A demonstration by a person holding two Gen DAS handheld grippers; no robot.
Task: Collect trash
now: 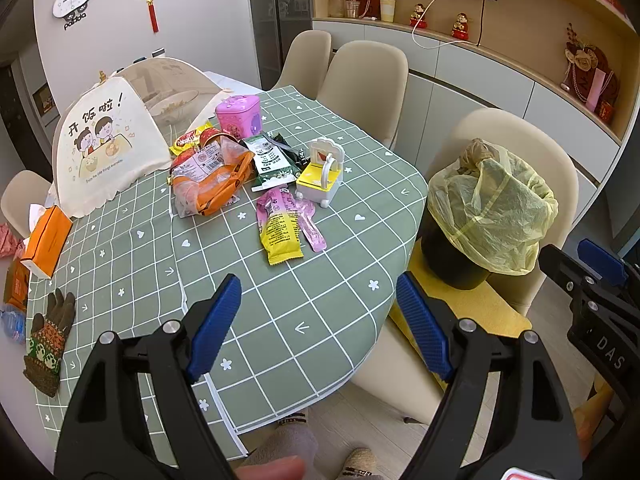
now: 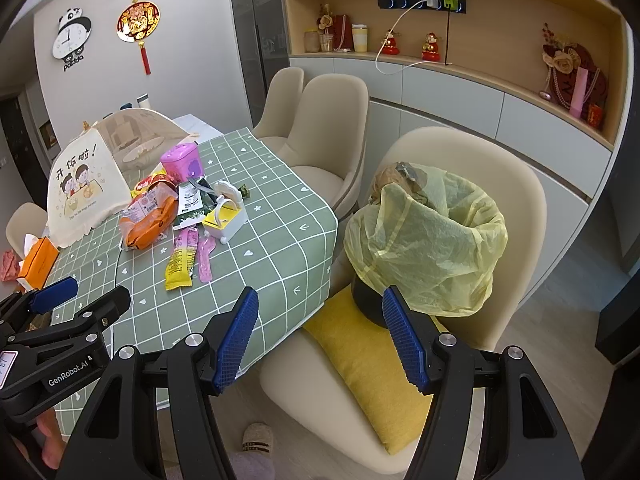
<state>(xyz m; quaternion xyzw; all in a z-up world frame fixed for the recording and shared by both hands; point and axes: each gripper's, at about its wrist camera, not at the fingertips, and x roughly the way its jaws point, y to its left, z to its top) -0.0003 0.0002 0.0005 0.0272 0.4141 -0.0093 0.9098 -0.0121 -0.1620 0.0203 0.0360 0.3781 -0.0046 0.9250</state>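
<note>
Several snack wrappers lie on the green checked tablecloth (image 1: 304, 312): a yellow-pink wrapper (image 1: 278, 226), a pink strip (image 1: 310, 224), an orange bag (image 1: 212, 184) and a green-white packet (image 1: 272, 160). They also show in the right wrist view, with the yellow-pink wrapper (image 2: 182, 258) nearest. A black bin lined with a yellow bag (image 1: 492, 216) stands on a chair to the right; it also shows in the right wrist view (image 2: 428, 240). My left gripper (image 1: 318, 324) is open and empty over the table's near edge. My right gripper (image 2: 320, 336) is open and empty between table and bin.
A white-yellow toy container (image 1: 322, 178), a pink box (image 1: 239, 114), a fabric food cover (image 1: 104, 152), an orange tissue box (image 1: 46, 240) and a knit glove (image 1: 48, 342) are on the table. Beige chairs (image 1: 360, 84) stand behind. A yellow cushion (image 2: 368, 360) lies under the bin.
</note>
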